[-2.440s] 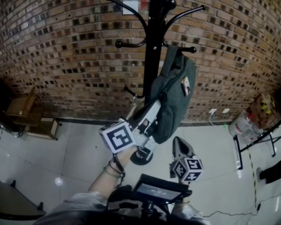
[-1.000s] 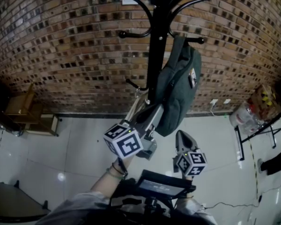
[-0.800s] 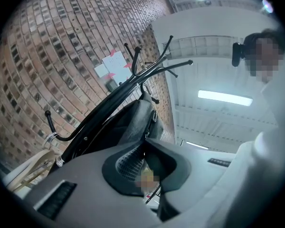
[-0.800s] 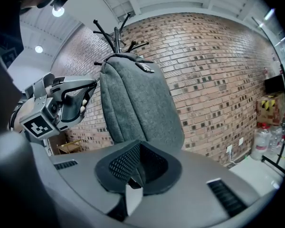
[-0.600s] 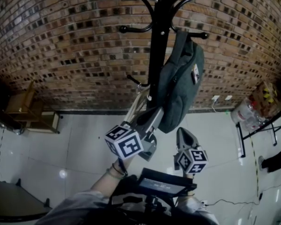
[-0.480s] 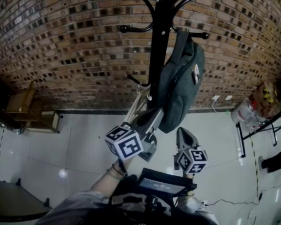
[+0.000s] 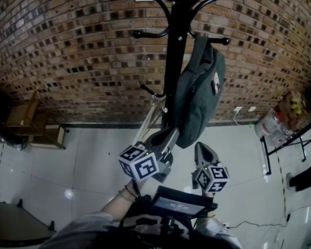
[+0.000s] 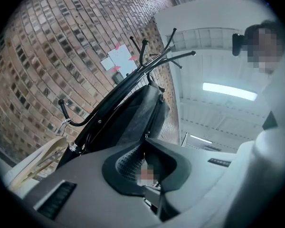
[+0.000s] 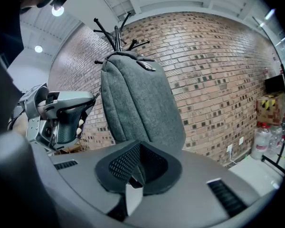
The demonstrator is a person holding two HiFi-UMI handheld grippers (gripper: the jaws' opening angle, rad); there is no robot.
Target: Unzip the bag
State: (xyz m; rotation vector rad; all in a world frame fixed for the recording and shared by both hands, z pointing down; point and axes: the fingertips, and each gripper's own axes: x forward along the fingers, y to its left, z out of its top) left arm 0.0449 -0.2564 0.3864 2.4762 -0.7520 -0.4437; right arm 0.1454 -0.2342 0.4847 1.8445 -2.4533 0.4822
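A grey-green bag (image 7: pixel 199 95) hangs by its strap from a hook of the black coat rack (image 7: pixel 175 45); a small label (image 7: pixel 215 84) shows on its side. My left gripper (image 7: pixel 171 133) points up at the bag's lower left edge, jaws shut and empty; I cannot tell whether it touches. In the left gripper view the bag (image 8: pixel 133 120) rises just beyond the jaw tips. My right gripper (image 7: pixel 201 148) sits below the bag's bottom, shut on nothing. The right gripper view shows the bag (image 9: pixel 137 103) straight ahead and the left gripper (image 9: pixel 61 120) to its left.
A brick wall (image 7: pixel 67 51) stands behind the rack. A pale wooden hanger (image 7: pixel 149 121) hangs low on the pole. Wooden furniture (image 7: pixel 26 121) sits at the left wall. At the right are a large water bottle (image 7: pixel 272 131) and a black metal frame (image 7: pixel 290 149).
The left gripper has drawn back a little from the bag's side and dropped slightly, its cube shifting right. The right gripper has barely moved. The head view has tilted, so the bag sits higher.
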